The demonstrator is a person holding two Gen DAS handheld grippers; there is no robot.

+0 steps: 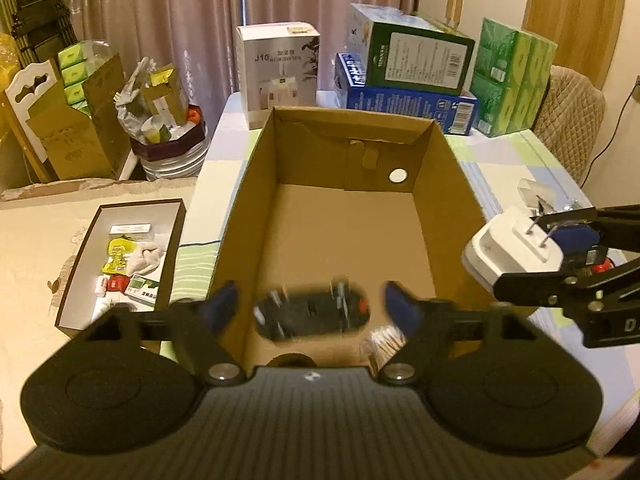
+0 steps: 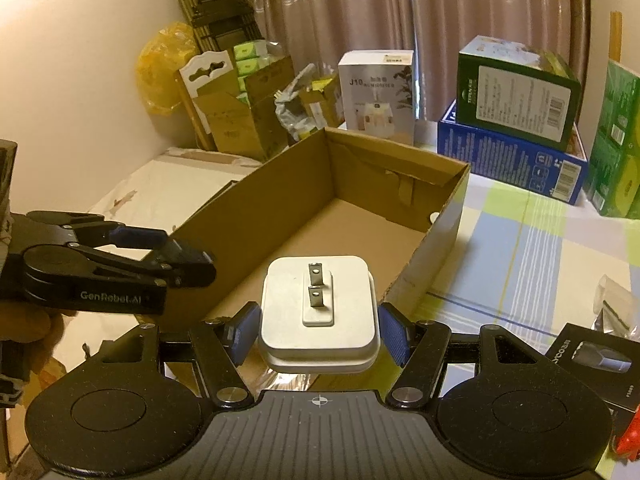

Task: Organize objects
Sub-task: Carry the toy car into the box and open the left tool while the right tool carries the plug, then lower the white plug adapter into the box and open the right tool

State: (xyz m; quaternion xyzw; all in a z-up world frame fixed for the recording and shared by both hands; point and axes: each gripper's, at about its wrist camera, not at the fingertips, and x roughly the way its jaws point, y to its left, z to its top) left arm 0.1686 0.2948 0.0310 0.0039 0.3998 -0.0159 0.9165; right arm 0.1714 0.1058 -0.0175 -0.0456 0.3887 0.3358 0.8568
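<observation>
An open brown cardboard box [image 1: 448, 200] [image 2: 452, 216] stands on the table. My left gripper [image 1: 312, 306] hangs open over its near end. A blurred black oblong object [image 1: 312, 316] with a red spot lies below and between the spread fingers, on the box floor, beside a bundle of wooden sticks [image 1: 384, 346]. My right gripper [image 2: 320, 330] is shut on a white plug adapter [image 2: 320, 320] [image 1: 516, 248], prongs facing forward, just outside the box's right wall. In the right wrist view the left gripper [image 2: 188, 264] shows at the left, over the box's near left wall.
A shallow white tray [image 1: 80, 264] of small packets lies left of the box. Behind stand a white humidifier box [image 1: 276, 72], stacked blue and green cartons [image 1: 408, 80], and green tissue packs [image 1: 512, 76]. A black package [image 2: 592, 360] and clear wrapper [image 2: 616, 296] lie at right.
</observation>
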